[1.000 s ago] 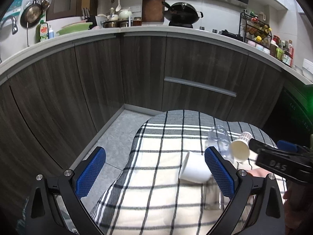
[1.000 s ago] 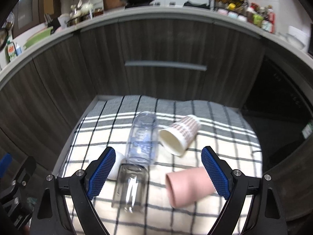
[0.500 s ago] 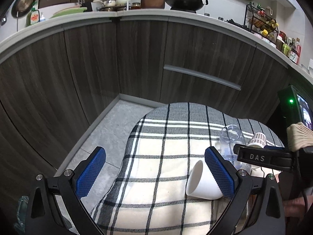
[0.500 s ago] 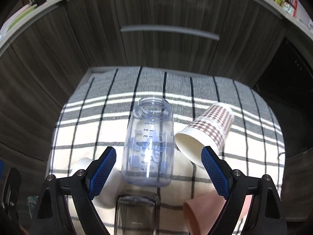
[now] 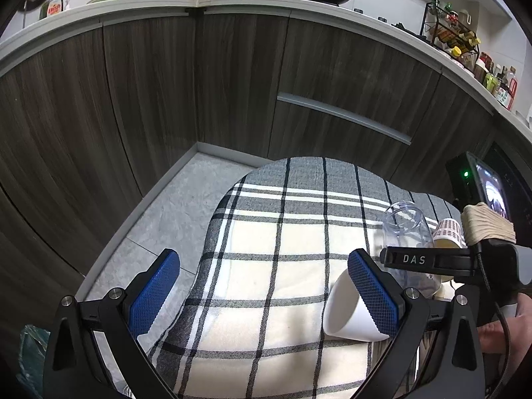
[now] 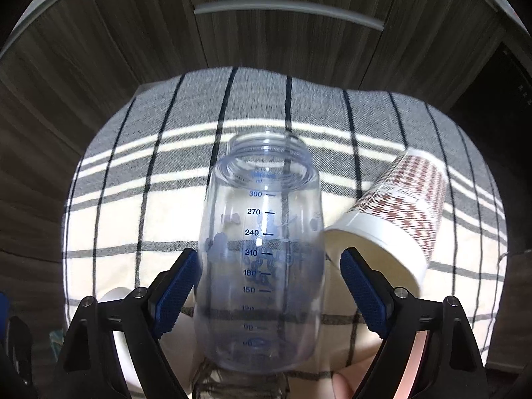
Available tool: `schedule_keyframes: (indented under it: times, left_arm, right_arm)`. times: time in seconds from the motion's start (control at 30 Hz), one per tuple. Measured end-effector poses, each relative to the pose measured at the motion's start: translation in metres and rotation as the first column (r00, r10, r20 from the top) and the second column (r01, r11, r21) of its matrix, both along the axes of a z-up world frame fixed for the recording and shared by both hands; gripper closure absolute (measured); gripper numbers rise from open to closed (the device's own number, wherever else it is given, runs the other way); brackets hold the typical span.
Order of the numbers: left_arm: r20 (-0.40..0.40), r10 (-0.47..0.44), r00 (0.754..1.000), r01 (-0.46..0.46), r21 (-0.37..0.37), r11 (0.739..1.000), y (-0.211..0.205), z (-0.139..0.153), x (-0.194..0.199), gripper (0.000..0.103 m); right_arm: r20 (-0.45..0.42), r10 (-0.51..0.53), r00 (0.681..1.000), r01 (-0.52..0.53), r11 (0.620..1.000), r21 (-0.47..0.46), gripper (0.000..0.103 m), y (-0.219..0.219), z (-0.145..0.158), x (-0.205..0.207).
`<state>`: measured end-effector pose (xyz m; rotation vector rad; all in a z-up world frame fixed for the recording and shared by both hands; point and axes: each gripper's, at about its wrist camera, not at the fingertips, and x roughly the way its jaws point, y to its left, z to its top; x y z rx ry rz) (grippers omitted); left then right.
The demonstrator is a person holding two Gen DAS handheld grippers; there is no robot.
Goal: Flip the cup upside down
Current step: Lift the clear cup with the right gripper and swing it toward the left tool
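Cups lying tipped over on the checked cloth (image 5: 266, 299).
Right gripper (image 6: 266, 286) spread wide around the clear bottle (image 6: 262, 249); left gripper (image 5: 262, 289) wide, holding nothing, beside the white cup (image 5: 345, 312).

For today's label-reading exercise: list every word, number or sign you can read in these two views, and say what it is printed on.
"DAS": right gripper, on its side.
"300", "270", "240", "210", "180", "150": scale on the clear bottle, lying between the open jaws.
Lower scale numbers and the small print above "300": too blurred to read.
Red label on the green bottle on the counter: too small to read.
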<state>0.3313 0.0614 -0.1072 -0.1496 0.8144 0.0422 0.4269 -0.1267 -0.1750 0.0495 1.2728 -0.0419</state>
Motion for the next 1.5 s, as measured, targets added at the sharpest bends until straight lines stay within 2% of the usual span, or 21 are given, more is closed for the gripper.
schedule_keyframes:
  times: [0.1, 0.33, 0.57, 0.7, 0.87, 1.1, 1.23, 1.5]
  left_arm:
    - [0.000, 0.006, 1.000, -0.006, -0.008, 1.000, 0.003, -0.001, 0.001, 0.000]
    - [0.008, 0.007, 1.000, -0.007, -0.012, 1.000, 0.005, 0.002, -0.002, 0.000]
    - [0.024, 0.010, 1.000, -0.009, -0.025, 1.000, 0.007, 0.014, -0.007, 0.000]
    - [0.049, 0.007, 0.999, -0.006, -0.027, 1.000, 0.008, 0.030, -0.020, 0.000]
    - [0.073, 0.001, 0.997, 0.000, -0.016, 1.000, 0.006, 0.056, -0.047, 0.000]
    - [0.070, -0.014, 0.997, 0.015, -0.020, 1.000, 0.005, 0.072, -0.095, 0.000]
    - [0.051, -0.034, 0.998, 0.035, -0.010, 0.999, 0.001, 0.069, -0.125, 0.000]
    - [0.010, -0.068, 0.998, 0.068, -0.015, 0.998, -0.002, 0.049, -0.172, 0.000]
  right_arm:
    - [-0.021, 0.006, 1.000, -0.006, 0.999, 0.033, 0.031, 0.001, -0.007, 0.002]
    - [0.015, 0.016, 1.000, -0.016, 1.000, 0.025, 0.031, 0.008, -0.001, 0.001]
    - [0.103, 0.037, 0.994, -0.039, 0.999, 0.012, 0.031, 0.010, 0.039, -0.009]
    - [0.142, 0.039, 0.989, -0.043, 0.999, 0.023, 0.031, 0.008, 0.065, -0.023]
    - [0.181, 0.043, 0.983, -0.051, 0.998, 0.038, 0.031, 0.005, 0.101, -0.057]
    - [0.207, 0.044, 0.977, -0.055, 0.997, 0.046, 0.031, 0.004, 0.126, -0.112]
    - [0.203, 0.048, 0.978, -0.059, 0.997, 0.050, 0.031, 0.004, 0.129, -0.141]
    - [0.159, 0.042, 0.986, -0.054, 0.996, 0.074, 0.031, -0.001, 0.111, -0.204]
